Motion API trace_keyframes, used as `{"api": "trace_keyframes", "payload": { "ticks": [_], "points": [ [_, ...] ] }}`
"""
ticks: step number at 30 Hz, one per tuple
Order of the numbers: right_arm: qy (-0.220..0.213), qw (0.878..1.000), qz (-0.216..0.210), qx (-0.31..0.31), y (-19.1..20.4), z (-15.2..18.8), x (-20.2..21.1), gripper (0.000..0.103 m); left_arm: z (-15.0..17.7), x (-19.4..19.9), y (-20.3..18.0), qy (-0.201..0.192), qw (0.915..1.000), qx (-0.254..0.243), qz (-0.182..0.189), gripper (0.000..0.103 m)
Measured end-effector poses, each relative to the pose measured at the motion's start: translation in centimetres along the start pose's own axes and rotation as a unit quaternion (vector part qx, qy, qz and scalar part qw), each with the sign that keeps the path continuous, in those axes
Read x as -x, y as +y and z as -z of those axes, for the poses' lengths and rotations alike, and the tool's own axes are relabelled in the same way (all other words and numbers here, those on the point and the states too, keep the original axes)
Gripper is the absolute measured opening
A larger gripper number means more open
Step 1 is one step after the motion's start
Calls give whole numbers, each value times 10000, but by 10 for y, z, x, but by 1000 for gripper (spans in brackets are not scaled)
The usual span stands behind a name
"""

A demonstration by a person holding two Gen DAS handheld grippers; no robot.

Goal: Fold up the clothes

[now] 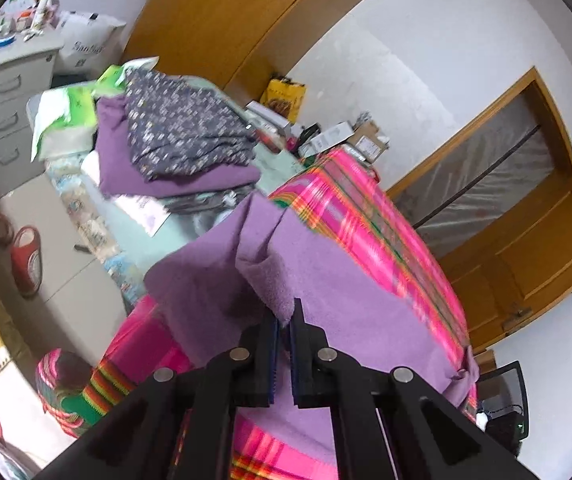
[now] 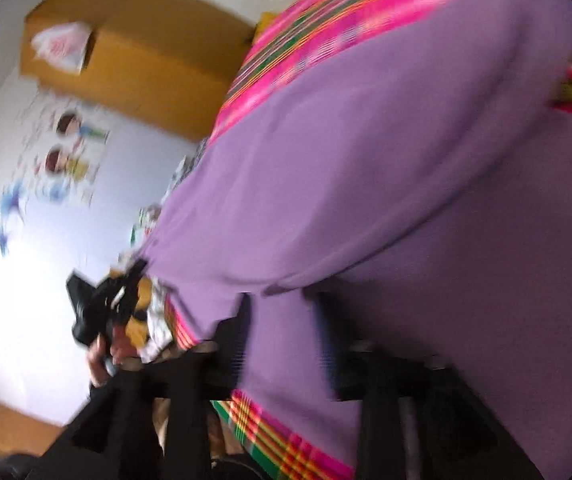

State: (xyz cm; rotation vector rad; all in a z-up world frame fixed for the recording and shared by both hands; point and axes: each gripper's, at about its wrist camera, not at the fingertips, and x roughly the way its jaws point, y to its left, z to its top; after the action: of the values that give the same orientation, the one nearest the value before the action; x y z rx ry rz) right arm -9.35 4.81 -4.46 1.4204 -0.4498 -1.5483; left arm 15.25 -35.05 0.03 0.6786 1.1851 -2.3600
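A purple garment [image 1: 337,292] lies spread over a bed with a pink plaid bedspread [image 1: 349,200]. My left gripper [image 1: 284,322] is shut on a raised fold of the garment's near edge, with cloth pinched between its black fingers. In the blurred right wrist view the purple garment [image 2: 365,160] fills most of the frame. My right gripper [image 2: 284,340] hangs over it with its fingers [image 2: 238,344] well apart, and purple cloth shows across the gap. The left gripper [image 2: 126,284], held by a hand [image 2: 102,352], appears at the garment's far corner.
A folded stack, a dark patterned garment [image 1: 182,132] on a purple one [image 1: 190,184], sits on the bed's far end beside green-and-white packs [image 1: 66,116]. Grey drawers [image 1: 2,116] and red slippers [image 1: 26,256] are on the left. A wooden wardrobe [image 1: 226,16] stands behind.
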Motion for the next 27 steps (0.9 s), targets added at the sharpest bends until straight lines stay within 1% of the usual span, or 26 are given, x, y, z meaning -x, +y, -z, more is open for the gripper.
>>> {"api": "trace_keyframes", "payload": {
  "ticks": [7, 10, 13, 14, 15, 16, 17, 22, 24, 27],
  "points": [
    [-227, 9976, -291, -586, -12, -11, -3, 39, -18, 15, -28, -221, 9990, -192, 324, 5],
    [-279, 9963, -367, -722, -14, -15, -7, 39, -24, 17, -34, -271, 9986, -230, 395, 5],
    [-351, 9952, -433, -808, -18, -18, -7, 39, -25, 15, -31, -241, 9988, -232, 349, 5],
    [-394, 9952, -416, -793, -18, -19, -7, 36, -25, 14, -29, -230, 9989, -232, 332, 5],
    [-431, 9958, -345, -725, -19, -20, -7, 22, -25, 13, -28, -220, 9990, -233, 316, 5],
    [-438, 9965, -282, -659, -20, -20, -6, 13, -26, 13, -27, -210, 9991, -233, 300, 5],
    [-448, 9970, -257, -584, -19, -19, -7, 7, -26, 12, -25, -199, 9991, -234, 284, 5],
    [-634, 9974, -328, -52, -3, -17, 10, 6, -28, 8, -19, -147, 9994, -236, 203, 5],
    [-728, 9964, -407, 176, 10, -19, 18, 6, -35, 3, -16, -67, 9995, -270, 118, 5],
    [-681, 9954, -476, 473, 25, -14, 24, 6, -41, 6, -20, -104, 9991, -401, 113, 4]
  ]
}}
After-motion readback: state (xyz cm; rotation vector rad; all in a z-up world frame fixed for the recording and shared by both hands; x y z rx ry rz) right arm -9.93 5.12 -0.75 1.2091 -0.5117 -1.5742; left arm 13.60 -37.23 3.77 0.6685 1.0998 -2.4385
